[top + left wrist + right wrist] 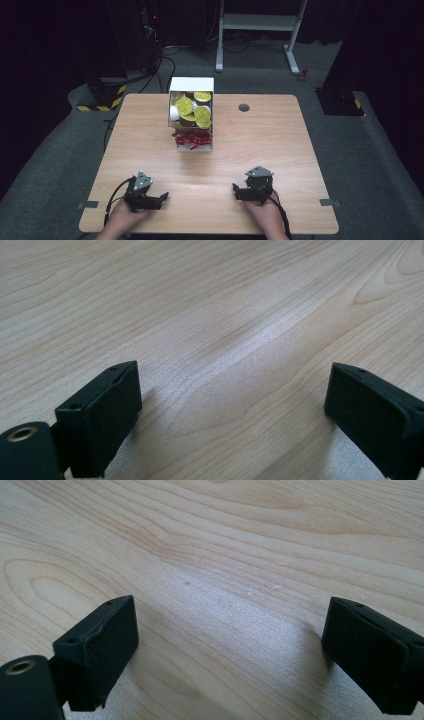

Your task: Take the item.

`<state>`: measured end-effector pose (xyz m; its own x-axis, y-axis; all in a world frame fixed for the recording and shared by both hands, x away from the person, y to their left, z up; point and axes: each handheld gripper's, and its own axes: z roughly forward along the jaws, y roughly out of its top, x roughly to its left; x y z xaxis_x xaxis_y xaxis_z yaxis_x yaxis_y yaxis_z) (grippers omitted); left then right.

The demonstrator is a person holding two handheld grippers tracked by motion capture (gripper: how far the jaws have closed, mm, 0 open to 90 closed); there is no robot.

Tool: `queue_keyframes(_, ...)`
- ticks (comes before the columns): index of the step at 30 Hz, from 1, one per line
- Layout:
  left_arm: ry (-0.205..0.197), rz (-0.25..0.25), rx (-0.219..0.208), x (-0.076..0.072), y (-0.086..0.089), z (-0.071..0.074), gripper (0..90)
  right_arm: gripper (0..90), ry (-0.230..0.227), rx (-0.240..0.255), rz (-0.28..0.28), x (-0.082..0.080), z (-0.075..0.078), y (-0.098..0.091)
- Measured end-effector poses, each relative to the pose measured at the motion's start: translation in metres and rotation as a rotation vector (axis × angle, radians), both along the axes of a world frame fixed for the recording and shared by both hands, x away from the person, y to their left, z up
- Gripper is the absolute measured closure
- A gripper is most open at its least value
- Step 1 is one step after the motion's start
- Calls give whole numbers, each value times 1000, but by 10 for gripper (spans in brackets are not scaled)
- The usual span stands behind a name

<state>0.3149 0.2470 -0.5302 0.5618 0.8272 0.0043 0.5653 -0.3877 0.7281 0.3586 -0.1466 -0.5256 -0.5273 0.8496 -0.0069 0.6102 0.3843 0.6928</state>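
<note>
A white box (192, 112) is seen at the far middle of the desk (280, 150), its long axis running away from the person, filled with yellow-lidded cups (184, 105) behind and small red pieces (192, 139) in front. Both tools are held well short of it, the left tool (161, 199) and right tool (237, 191) about equally near, jaws spread and empty.

No text, label, brand or number can be read in any view. The only sign-like marking is seen in the high view: yellow-and-black hazard stripes (102, 107) on a dark base on the floor, at ten o'clock from the table (150, 165). The yellow lids (192, 110) in the box (192, 84) are too small for any print to be made out.
</note>
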Motion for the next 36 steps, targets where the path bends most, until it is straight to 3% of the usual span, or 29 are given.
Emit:
queue_keyframes(13,3,-2,2,1,0,0,82,79,-1,-1,10,0,0,-2)
queue_keyframes(26,2,-11,3,2,0,0,77,162,-26,19,16,-4,6,-9)
queue_keyframes(30,4,-15,6,2,1,0,77,175,-29,66,22,-6,10,-10)
queue_keyframes(36,1,-17,8,2,1,0,77,230,-60,92,51,-13,18,-8)
